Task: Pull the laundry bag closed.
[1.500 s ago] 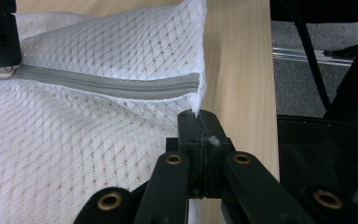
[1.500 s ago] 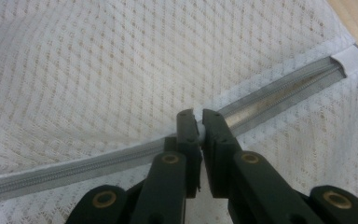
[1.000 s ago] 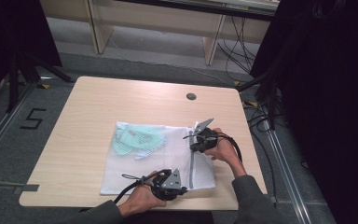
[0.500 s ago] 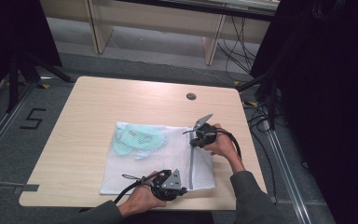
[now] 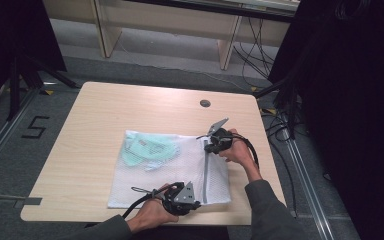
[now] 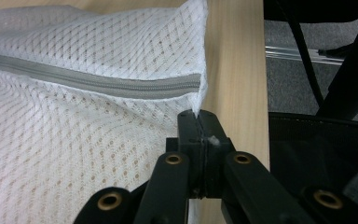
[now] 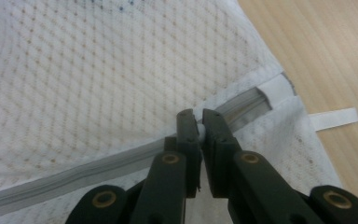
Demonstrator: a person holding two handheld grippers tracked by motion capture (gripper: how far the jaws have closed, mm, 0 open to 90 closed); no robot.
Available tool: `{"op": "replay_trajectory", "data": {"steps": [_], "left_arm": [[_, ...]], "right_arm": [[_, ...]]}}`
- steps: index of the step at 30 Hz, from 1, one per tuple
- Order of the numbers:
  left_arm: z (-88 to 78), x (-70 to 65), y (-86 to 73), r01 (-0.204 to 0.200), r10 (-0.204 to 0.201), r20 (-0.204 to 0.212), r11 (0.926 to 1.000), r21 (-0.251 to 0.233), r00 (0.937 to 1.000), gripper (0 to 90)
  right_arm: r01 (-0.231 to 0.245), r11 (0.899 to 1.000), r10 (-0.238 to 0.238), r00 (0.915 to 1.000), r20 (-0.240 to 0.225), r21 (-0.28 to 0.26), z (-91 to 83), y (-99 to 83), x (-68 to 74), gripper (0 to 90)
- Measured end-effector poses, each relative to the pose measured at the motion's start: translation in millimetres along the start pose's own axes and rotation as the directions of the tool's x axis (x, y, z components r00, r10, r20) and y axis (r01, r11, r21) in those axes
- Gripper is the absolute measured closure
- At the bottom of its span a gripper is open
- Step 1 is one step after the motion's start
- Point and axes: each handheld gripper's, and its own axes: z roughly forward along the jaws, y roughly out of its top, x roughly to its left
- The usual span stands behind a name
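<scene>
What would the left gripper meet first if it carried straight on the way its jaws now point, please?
Probably the grey zipper of the white mesh bag: the left gripper is shut on the bag's edge, the zipper just ahead.

A single readable mark is showing in the high view: a large black numeral "5" (image 5: 35, 127), lying on the grey floor (image 5: 10, 165) to the left of the table (image 5: 130, 105). The white tab (image 7: 333, 118) sticking out of the mesh bag (image 7: 98, 79) in the right gripper view is carrying no legible print, and the bag's mesh and zipper are bearing no lettering or brand.
</scene>
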Motion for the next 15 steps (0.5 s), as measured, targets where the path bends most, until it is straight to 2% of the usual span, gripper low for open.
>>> {"op": "replay_trajectory", "data": {"steps": [1,5,7,8,11,13,15], "left_arm": [[-0.1,0.5,0.0,-0.004,0.004,-0.001,1.0000,0.004,1.0000,89.1],[-0.4,0.2,0.2,0.000,0.000,0.007,1.0000,0.002,1.0000,89.2],[-0.5,0.1,0.2,0.003,-0.003,0.005,1.0000,-0.001,1.0000,89.1],[-0.9,0.2,0.3,-0.002,0.002,0.002,1.0000,0.002,1.0000,89.1],[-1.0,0.1,0.6,0.006,-0.006,0.001,0.9999,-0.009,1.0000,89.1],[-1.1,-0.2,0.5,0.005,-0.005,0.003,1.0000,-0.007,1.0000,89.2],[-0.6,-1.3,0.3,0.007,-0.007,0.000,0.9999,-0.008,1.0000,89.1]], "right_arm": [[-0.016,1.000,0.016,0.9999,-0.002,0.009,0.0,0.0,-0.1,86.6],[0.009,1.000,-0.009,0.9999,0.008,-0.001,1.8,0.7,-4.3,86.7],[-0.016,1.000,0.015,0.9997,0.017,0.006,1.4,1.3,-3.8,86.7],[-0.006,1.000,0.006,0.9999,0.014,0.000,1.9,1.7,-5.2,86.7],[-0.023,1.000,0.023,0.9996,0.018,0.002,2.6,1.5,-6.0,86.7],[-0.001,1.000,0.001,0.9996,0.030,-0.009,3.3,1.7,-9.1,86.6],[0.002,1.000,-0.001,0.9994,0.035,-0.018,4.0,1.5,-12.2,86.7]]}}
